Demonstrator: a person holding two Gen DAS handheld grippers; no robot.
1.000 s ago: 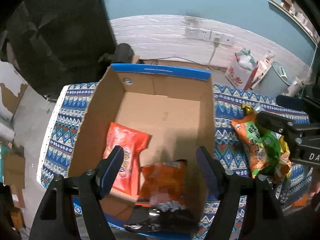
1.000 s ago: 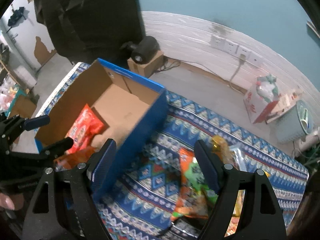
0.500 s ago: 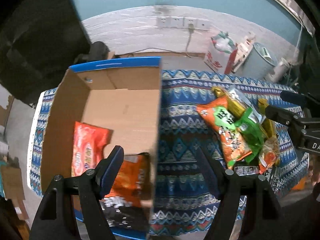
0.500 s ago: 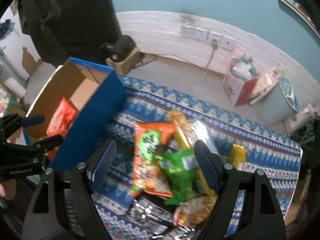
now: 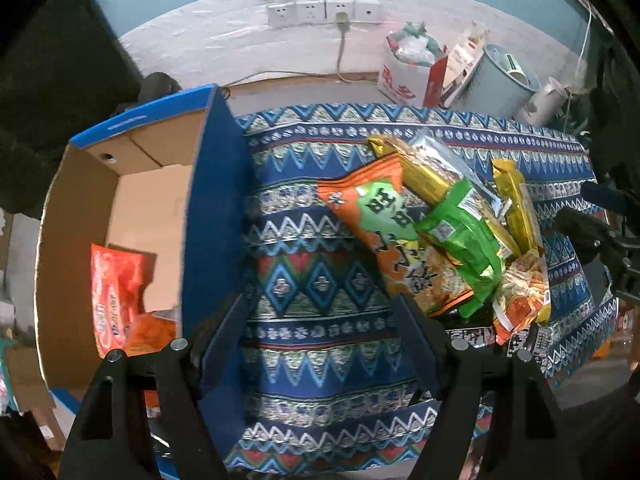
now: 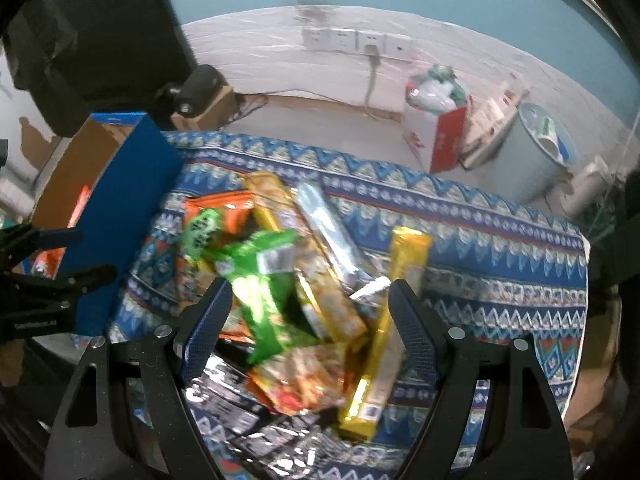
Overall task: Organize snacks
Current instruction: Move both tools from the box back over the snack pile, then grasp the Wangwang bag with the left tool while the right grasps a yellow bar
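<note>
Left gripper (image 5: 324, 340) released above patterned cloth (image 5: 320, 280); only its view shows the box (image 5: 216, 216) interior. Right gripper (image 6: 310, 328) released above snack pile (image 6: 304, 300).

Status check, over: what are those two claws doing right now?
Left gripper, right gripper open, empty. Snack pile under right; box part filled. Nothing blocking.

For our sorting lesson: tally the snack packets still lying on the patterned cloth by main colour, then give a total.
Orange, 2: orange packet with green label, mottled orange packet
Green, 1: green packet
Gold, 2: wide gold packet, slim gold packet
Silver, 1: silver packet
Black-and-silver, 1: black-and-silver packet
Total: 7 visible in the pile
</note>
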